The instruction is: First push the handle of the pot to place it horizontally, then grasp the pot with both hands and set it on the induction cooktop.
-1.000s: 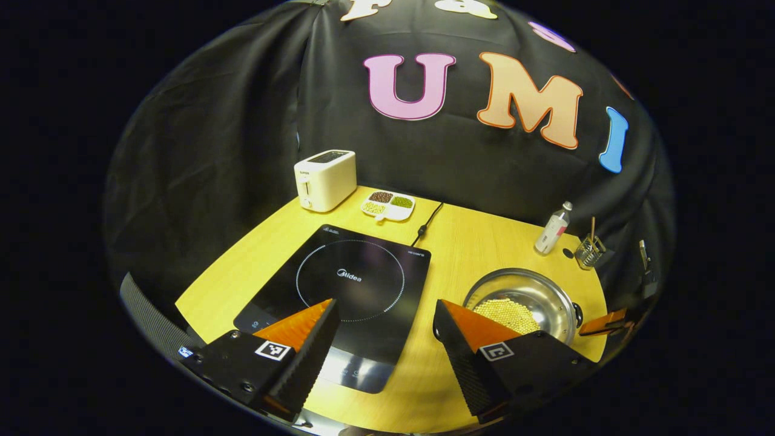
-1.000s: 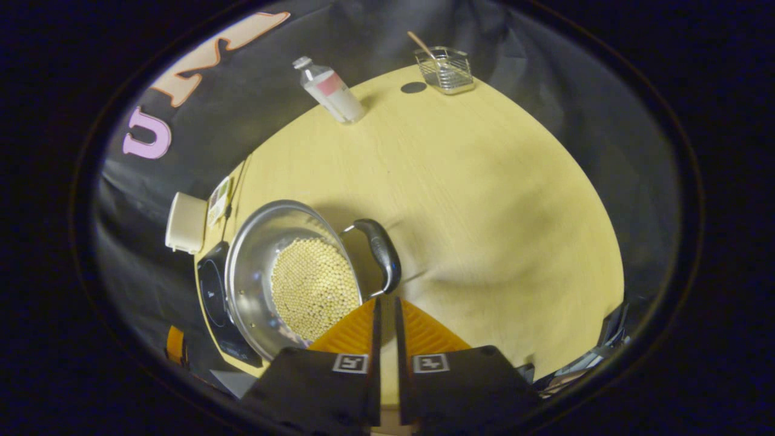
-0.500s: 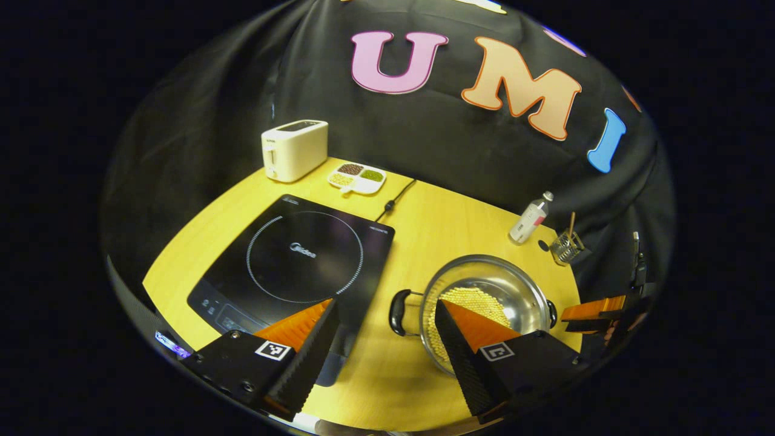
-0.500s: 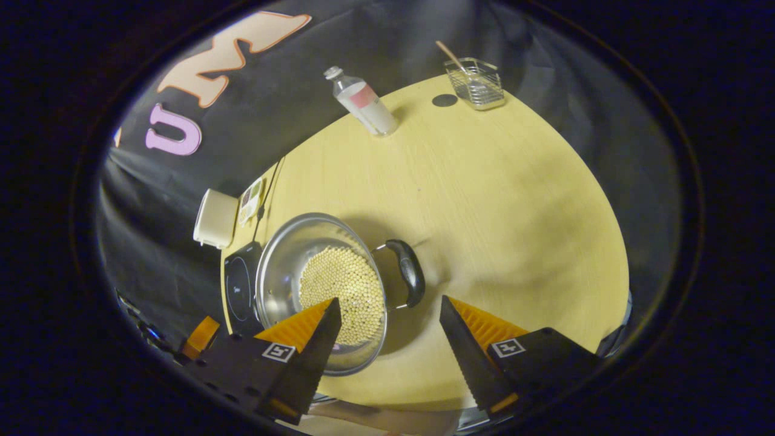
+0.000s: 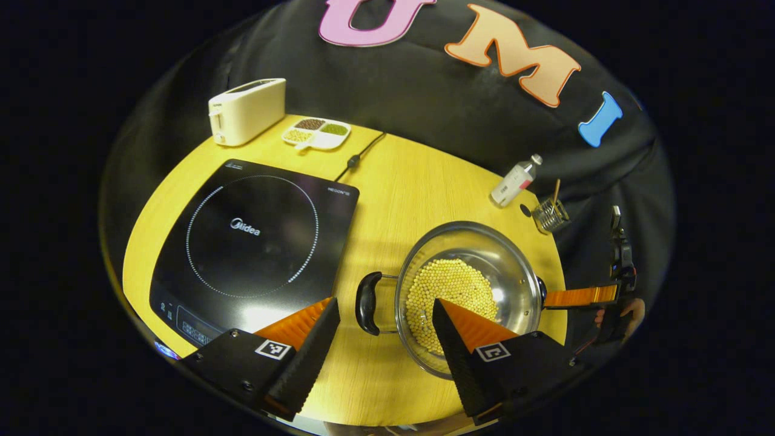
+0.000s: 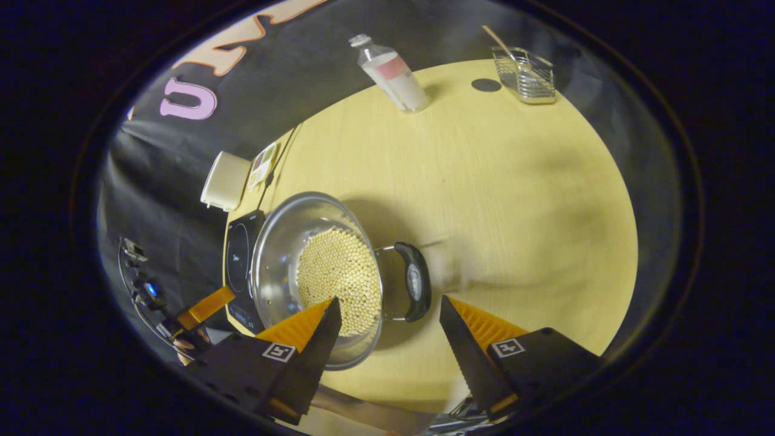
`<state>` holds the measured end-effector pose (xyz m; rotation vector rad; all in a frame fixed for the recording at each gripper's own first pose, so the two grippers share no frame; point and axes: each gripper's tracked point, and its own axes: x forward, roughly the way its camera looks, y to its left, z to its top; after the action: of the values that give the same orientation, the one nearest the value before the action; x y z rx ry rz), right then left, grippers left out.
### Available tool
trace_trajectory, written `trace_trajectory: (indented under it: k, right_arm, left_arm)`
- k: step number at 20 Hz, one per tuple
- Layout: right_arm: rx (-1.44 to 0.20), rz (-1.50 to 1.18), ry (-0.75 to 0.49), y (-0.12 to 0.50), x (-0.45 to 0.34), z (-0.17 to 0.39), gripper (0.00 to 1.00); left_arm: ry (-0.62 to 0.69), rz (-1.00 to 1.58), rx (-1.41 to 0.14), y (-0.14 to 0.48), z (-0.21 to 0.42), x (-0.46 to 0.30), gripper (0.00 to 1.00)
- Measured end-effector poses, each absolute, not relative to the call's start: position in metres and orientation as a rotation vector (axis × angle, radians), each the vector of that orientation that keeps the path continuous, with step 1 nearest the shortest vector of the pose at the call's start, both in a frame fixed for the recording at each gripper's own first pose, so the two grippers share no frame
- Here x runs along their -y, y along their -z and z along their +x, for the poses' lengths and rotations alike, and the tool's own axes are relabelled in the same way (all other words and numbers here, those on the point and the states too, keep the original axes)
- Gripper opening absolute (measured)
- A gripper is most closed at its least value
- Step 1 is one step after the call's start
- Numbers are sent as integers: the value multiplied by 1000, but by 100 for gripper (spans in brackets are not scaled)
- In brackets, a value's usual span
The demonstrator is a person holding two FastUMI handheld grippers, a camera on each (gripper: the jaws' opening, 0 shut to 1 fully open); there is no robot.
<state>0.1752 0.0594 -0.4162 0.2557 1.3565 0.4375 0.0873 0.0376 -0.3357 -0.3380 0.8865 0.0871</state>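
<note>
A steel pot (image 5: 484, 266) holding pale beans stands on the wooden table, right of the black induction cooktop (image 5: 254, 236). Its dark near handle (image 5: 366, 303) lies just ahead of the gap of my open left gripper (image 5: 384, 306). The right gripper (image 5: 581, 297), held by a hand (image 5: 629, 309), points at the pot's far side. In the right gripper view the pot (image 6: 284, 254) sits at centre left, and its other dark handle (image 6: 416, 281) lies level, just beyond my open right gripper (image 6: 390, 301). The left gripper (image 6: 206, 306) and the cooktop (image 6: 238, 260) are past the pot.
A cream toaster (image 5: 245, 110) and a divided dish of beans (image 5: 316, 132) stand behind the cooktop, whose cable (image 5: 357, 158) runs to the wall. A bottle (image 5: 514, 180) and a wire basket (image 5: 550, 213) stand at the table's far right edge.
The right gripper went from shut to open and drew back from the handle, which now lies level. The left gripper has moved right, over to the pot's near handle.
</note>
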Motion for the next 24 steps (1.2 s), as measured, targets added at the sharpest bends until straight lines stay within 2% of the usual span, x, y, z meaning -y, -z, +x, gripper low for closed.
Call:
trace_trajectory:
  k: [1, 2, 3, 4, 5, 6, 7, 9, 10, 11, 12, 13, 14, 15, 16, 17, 18, 19, 20, 21, 22, 23, 24]
  right_arm:
    - [-1370, 252, -442, 420, -60, 176, 100]
    - [-1383, 252, -446, 423, -61, 176, 94]
    - [-1398, 254, -451, 426, -62, 176, 94]
    - [-1411, 259, -457, 429, -64, 176, 100]
    - [-1425, 265, -461, 431, -66, 178, 100]
    - [-1437, 269, -466, 434, -67, 178, 94]
    - [-1449, 271, -468, 437, -69, 179, 100]
    - [-1482, 278, -482, 444, -74, 178, 99]
    - [-1496, 278, -490, 449, -77, 178, 98]
    - [-1509, 276, -499, 453, -79, 178, 98]
    - [-1520, 274, -502, 457, -82, 178, 98]
    - [-1532, 271, -502, 462, -84, 180, 88]
    - [-1545, 272, -500, 466, -85, 179, 87]
    - [-1557, 277, -502, 469, -88, 179, 82]
    - [-1569, 280, -504, 470, -89, 180, 78]
    - [-1579, 280, -506, 471, -91, 178, 78]
    - [-1593, 275, -511, 474, -92, 176, 78]
    - [-1600, 266, -514, 477, -92, 176, 78]
    - [-1601, 262, -517, 480, -94, 177, 98]
    - [-1606, 248, -505, 487, -93, 176, 76]
    - [-1612, 242, -501, 489, -91, 178, 58]
    - [-1625, 250, -496, 487, -91, 177, 51]
    - [-1627, 254, -498, 487, -91, 177, 51]
  left_arm:
    - [-73, -353, -913, 340, 90, -36, 94]
    - [-64, -366, -941, 345, 91, -35, 93]
    - [-57, -380, -970, 349, 92, -33, 92]
    - [-58, -392, -996, 354, 94, -33, 91]
    - [-61, -392, -1028, 359, 95, -35, 90]
    - [-62, -390, -1050, 364, 98, -37, 89]
    - [-61, -394, -1066, 367, 100, -38, 95]
    - [-60, -411, -1095, 374, 103, -37, 87]
    - [-66, -415, -1114, 379, 103, -38, 86]
    - [-71, -417, -1132, 384, 104, -39, 90]
    - [-77, -419, -1151, 388, 104, -39, 84]
    - [-83, -422, -1170, 391, 103, -40, 88]
    - [-86, -425, -1185, 396, 103, -39, 82]
    - [-92, -426, -1198, 399, 104, -40, 81]
    - [-100, -429, -1209, 402, 103, -41, 86]
    - [-105, -434, -1218, 405, 104, -40, 79]
    - [-111, -441, -1226, 408, 105, -40, 78]
    - [-114, -445, -1234, 411, 105, -40, 82]
    - [-118, -447, -1244, 413, 105, -40, 80]
    - [-121, -448, -1256, 416, 104, -40, 72]
    - [-118, -456, -1265, 420, 105, -37, 70]
    - [-125, -453, -1280, 421, 104, -37, 65]
    - [-132, -451, -1291, 425, 102, -39, 64]
